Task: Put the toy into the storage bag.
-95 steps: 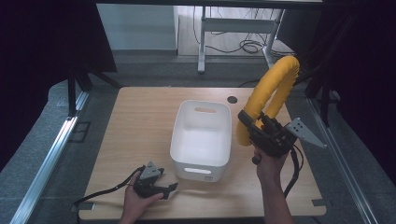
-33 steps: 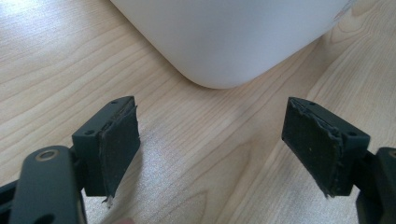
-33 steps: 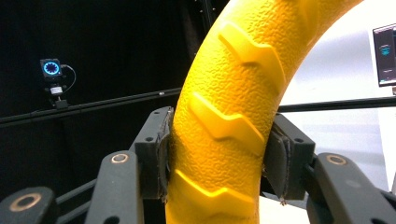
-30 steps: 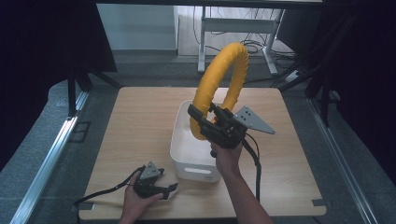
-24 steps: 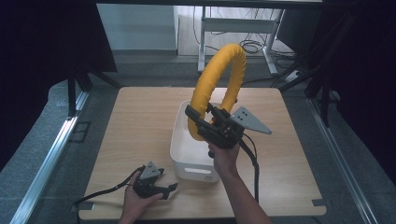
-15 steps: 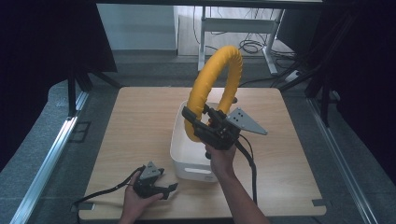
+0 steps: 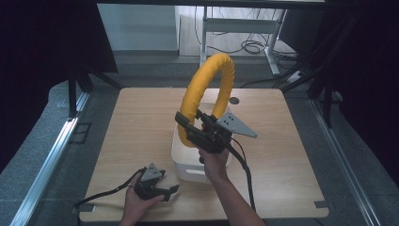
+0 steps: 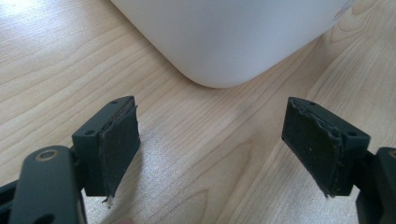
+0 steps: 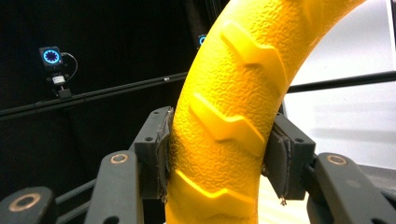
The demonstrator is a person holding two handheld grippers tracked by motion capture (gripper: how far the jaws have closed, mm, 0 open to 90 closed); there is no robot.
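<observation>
Carried from the right side of the surface [image 7: 141, 122], the yellow ring [image 7: 207, 89] now stands upright above the white bin [image 7: 181, 160], while the left tool [image 7: 153, 186] has kept its place near the front edge. Right tool [image 7: 200, 134]: its jaws pinch the lower arc of the ring, and the right gripper view shows both pads [image 9: 161, 149] pressed into the pebbled, ribbed rubber [image 9: 233, 116] from either side. Left tool, seen from its own camera: jaws spread wide with nothing between them, pads [image 8: 119, 140] just above the wood grain, and a rounded corner of the bin [image 8: 224, 42] lying just ahead.

Risks, as judged from this pose. The ring is wide, and held upright it towers over the bin's mouth; lowered as it stands, its bottom arc could catch the near rim and tip or shove the bin, which nothing steadies. The grip takes only a short stretch of the curve near the bottom, so the heavy upper loop could swing about the pads and twist loose. Released too high, the ring would probably bounce or roll off the rim onto the surface. Whether it fits flat inside the bin cannot be told from these views.
</observation>
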